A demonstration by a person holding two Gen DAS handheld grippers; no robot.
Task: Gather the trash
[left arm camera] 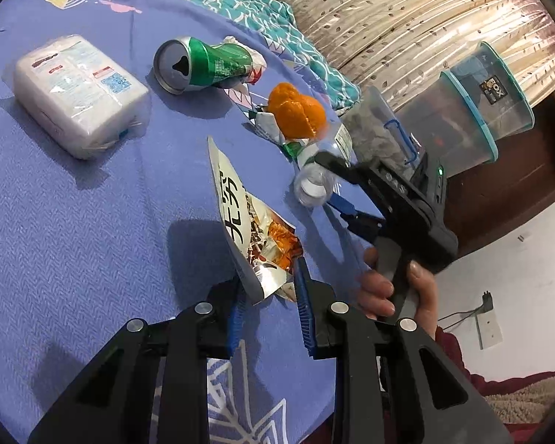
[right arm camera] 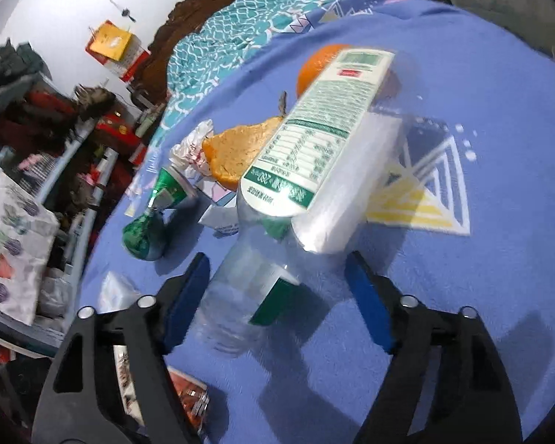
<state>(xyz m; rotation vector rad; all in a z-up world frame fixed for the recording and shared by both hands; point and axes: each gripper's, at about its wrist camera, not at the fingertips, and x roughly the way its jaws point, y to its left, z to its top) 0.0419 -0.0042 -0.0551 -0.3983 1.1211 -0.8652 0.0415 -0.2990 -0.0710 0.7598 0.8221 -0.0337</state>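
Observation:
A torn foil snack bag [left arm camera: 248, 229] hangs above the blue bedspread [left arm camera: 74, 240], and my left gripper [left arm camera: 270, 277] is shut on its lower end. A clear plastic bottle [right arm camera: 314, 140] with a green and white label lies between the fingers of my right gripper [right arm camera: 279, 259]. Its left pad is against the bottle and a gap shows at the right pad. In the left wrist view the right gripper [left arm camera: 329, 181] straddles the bottle [left arm camera: 310, 185] near its open mouth. A crushed green can [left arm camera: 199, 63], orange peel [left arm camera: 296, 114] and crumpled wrappers [left arm camera: 266, 125] lie beyond.
A white tissue pack [left arm camera: 77, 92] lies at the left of the bed. A clear bin with a teal rim [left arm camera: 473, 118] stands off the bed's right edge behind the right gripper. A person's hand [left arm camera: 388, 288] holds that gripper's handle. A teal quilt [left arm camera: 240, 11] lies at the back.

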